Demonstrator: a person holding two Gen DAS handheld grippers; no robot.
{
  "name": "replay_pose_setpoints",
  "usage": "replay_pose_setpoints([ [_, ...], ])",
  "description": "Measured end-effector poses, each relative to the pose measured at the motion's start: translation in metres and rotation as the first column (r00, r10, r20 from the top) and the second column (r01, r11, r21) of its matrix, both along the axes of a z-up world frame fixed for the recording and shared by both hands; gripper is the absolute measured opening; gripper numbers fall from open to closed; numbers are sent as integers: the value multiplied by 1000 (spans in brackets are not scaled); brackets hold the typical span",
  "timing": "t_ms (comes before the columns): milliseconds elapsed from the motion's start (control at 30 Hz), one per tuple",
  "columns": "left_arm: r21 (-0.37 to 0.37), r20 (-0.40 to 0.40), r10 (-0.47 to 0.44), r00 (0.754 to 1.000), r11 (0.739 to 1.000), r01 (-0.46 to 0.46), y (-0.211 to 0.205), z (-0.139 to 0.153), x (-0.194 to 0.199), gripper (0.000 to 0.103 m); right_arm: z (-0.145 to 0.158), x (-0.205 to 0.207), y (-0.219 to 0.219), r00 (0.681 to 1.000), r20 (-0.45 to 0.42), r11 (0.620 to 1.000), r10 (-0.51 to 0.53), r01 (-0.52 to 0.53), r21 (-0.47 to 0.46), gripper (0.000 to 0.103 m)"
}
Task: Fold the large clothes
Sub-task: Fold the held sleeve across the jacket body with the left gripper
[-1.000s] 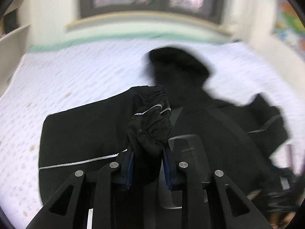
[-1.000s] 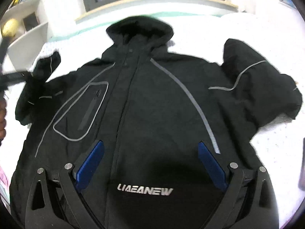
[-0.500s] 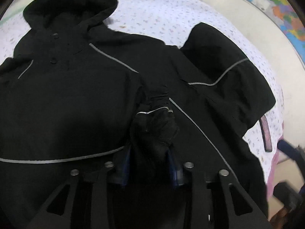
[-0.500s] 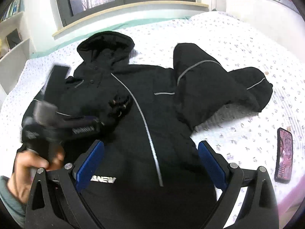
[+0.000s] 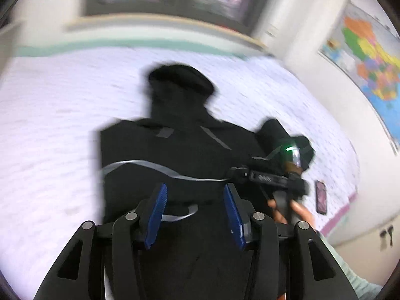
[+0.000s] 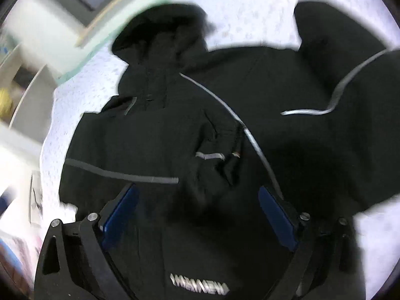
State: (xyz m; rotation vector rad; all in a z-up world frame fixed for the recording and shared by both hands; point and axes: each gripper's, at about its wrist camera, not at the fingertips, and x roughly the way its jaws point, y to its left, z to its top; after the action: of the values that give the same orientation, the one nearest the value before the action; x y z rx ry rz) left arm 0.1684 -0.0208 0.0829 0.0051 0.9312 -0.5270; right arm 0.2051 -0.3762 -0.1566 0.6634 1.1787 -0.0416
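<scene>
While both grippers gape empty, left (image 5: pixel 195 208) opening, right (image 6: pixel 197 215) closing, jacket (image 6: pixel 162 130) seemingly flat.

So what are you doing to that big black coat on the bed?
A person holding a gripper in each hand is folding the black jacket spread on the bed. One sleeve already lies folded across its front; the other sleeve is still spread out to the side. The left gripper is opening with nothing between its pads, and the right gripper hovers over the jacket, closing slightly but empty.
</scene>
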Motion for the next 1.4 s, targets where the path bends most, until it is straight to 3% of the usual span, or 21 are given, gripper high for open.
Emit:
replay_pose_setpoints([
  [33, 24, 16, 49, 999, 998, -50, 19, 17, -12, 56, -10, 10, 6, 1000, -13, 999, 27, -26, 43, 84],
  [67, 39, 32, 93, 995, 995, -94, 37, 34, -25, 58, -18, 17, 13, 997, -35, 996, 64, -62, 59, 60],
  [100, 45, 52, 125, 991, 991, -127, 53, 51, -38, 62, -21, 22, 20, 994, -71, 996, 86, -86, 10, 40],
  [200, 71, 132, 177, 975, 980, -188, 80, 76, -62, 71, 12, 21, 20, 998, -1, 986, 69, -68, -152, 34],
  [300, 83, 152, 170, 974, 979, -184, 67, 54, -58, 71, 68, 14, -1, 993, 114, 908, 1, 47, -415, 33],
  [400, 72, 116, 105, 988, 991, -113, 32, 1, -25, 71, 82, 15, -21, 994, 107, 878, 4, 48, -476, 33],
  [467, 65, 89, 68, 994, 995, -74, 6, -41, 5, 71, 67, 20, -24, 998, 53, 860, 28, 3, -510, 33],
  [600, 115, 65, 75, 995, 990, -82, -54, -143, 80, 71, 7, 24, -31, 997, -48, 892, 68, -83, -444, 34],
  [667, 116, -26, 113, 993, 987, -109, -67, -193, 114, 71, -20, 22, -29, 994, -80, 867, 79, -108, -486, 35],
  [733, 187, -141, 158, 977, 974, -130, -72, -248, 144, 70, -20, 18, -21, 989, -57, 833, 134, -144, -534, 37],
  [800, 204, -86, 148, 985, 971, -128, -75, -254, 143, 70, -5, 13, -20, 986, -42, 831, 163, -160, -533, 40],
  [867, 190, -66, 132, 989, 975, -117, -77, -245, 137, 70, 25, -3, -21, 982, 67, 859, 176, -120, -498, 46],
  [900, 148, -59, 112, 992, 984, -102, -77, -235, 131, 70, 41, -11, -20, 974, 139, 878, 177, -93, -470, 64],
  [967, 78, -31, 82, 996, 994, -79, -78, -217, 121, 70, 57, -20, -13, 957, 226, 890, 180, -61, -451, 87],
  [1033, 51, -9, 70, 998, 996, -69, -85, -208, 115, 71, 47, -13, 4, 959, 181, 871, 218, -107, -480, 83],
  [1067, 50, -22, 64, 998, 997, -63, -88, -213, 116, 71, 29, -6, 15, 962, 121, 852, 243, -153, -501, 68],
  [1100, 60, -53, 54, 997, 997, -51, -92, -224, 120, 71, 14, -2, 21, 964, 74, 838, 255, -182, -514, 61],
  [1167, 121, -107, 65, 992, 991, -52, -97, -253, 129, 71, -22, 0, 23, 968, -11, 813, 249, -215, -541, 61],
  [1200, 127, -93, 62, 994, 991, -50, -97, -259, 128, 71, -28, -5, 22, 969, 4, 822, 247, -208, -530, 62],
  [1333, 198, -10, 59, 998, 979, -56, -110, -244, 113, 71, -7, -13, 10, 975, 10, 864, 223, -193, -465, 61],
  [1400, 174, 23, 9, 1000, 985, -13, -123, -221, 101, 71, 23, -31, 7, 967, 81, 875, 242, -181, -448, 61],
])
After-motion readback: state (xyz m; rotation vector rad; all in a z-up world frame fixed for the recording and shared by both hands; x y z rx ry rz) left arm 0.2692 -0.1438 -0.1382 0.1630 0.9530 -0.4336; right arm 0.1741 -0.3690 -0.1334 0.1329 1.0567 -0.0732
